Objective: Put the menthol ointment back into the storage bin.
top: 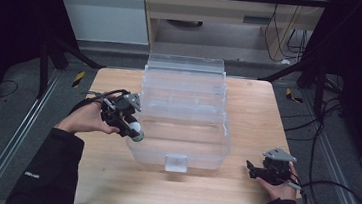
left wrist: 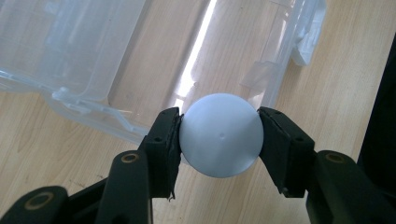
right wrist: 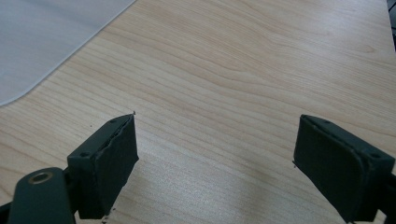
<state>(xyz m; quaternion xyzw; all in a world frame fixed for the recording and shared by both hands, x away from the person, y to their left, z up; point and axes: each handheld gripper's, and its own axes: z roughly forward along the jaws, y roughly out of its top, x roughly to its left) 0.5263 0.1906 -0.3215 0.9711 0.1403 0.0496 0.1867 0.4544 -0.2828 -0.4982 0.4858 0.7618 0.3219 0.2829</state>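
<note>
A white ball (left wrist: 220,135) sits clamped between the two black pads of my left gripper (left wrist: 219,140). In the high view the left gripper (top: 135,129) holds the white ball (top: 137,126) at the left rim of a clear plastic box (top: 179,149), just above its front compartment. The clear box (left wrist: 140,60) stands open, its lid tilted up at the back. My right gripper (top: 252,170) rests low over the wooden table (top: 195,196) to the right of the box. The right gripper (right wrist: 215,158) is open, with bare wood between its jaws.
The box has a clear front latch (top: 176,162) facing the person. A pale corner of the box (right wrist: 42,42) lies to the upper left in the right gripper view. Cables (top: 340,202) trail off the table's right edge. Dark floor surrounds the table.
</note>
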